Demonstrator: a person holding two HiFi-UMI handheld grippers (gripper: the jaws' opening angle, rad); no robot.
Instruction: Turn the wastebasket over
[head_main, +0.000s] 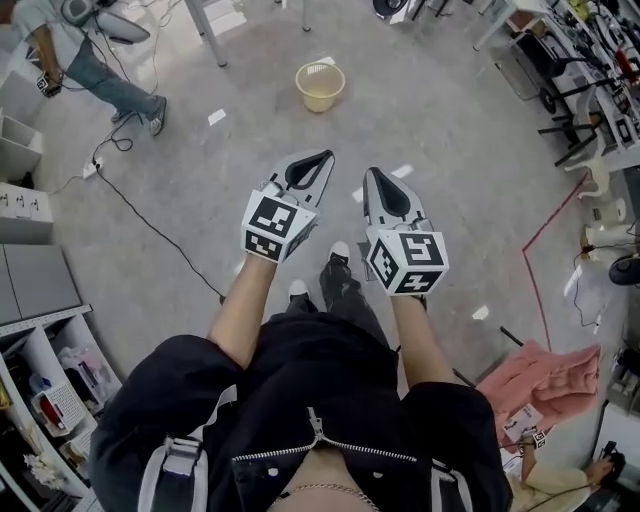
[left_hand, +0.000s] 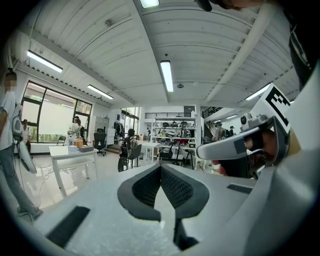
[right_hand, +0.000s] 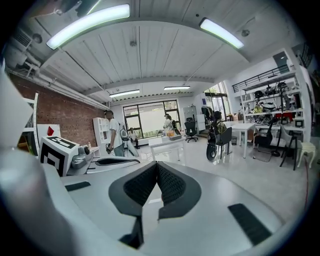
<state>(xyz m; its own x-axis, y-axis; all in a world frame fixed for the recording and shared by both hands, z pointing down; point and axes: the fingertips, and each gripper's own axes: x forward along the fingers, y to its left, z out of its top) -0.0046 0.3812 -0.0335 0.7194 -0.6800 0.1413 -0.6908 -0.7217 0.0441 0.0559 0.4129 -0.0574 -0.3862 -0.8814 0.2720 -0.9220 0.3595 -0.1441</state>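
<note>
Wastebasket (head_main: 320, 86) upright on the floor (head_main: 455, 190)
Left gripper (head_main: 326, 157) and right gripper (head_main: 372, 174) had jaws closed, empty, well short of it

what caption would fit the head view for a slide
Person holds the left gripper and right gripper, both shut and empty, out toward an upright wastebasket on the grey floor.

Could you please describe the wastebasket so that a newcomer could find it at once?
Look at the grey floor ahead of the left gripper and right gripper. The wastebasket stands there alone, upright. It is the only round, pale yellow thing on that floor.
</note>
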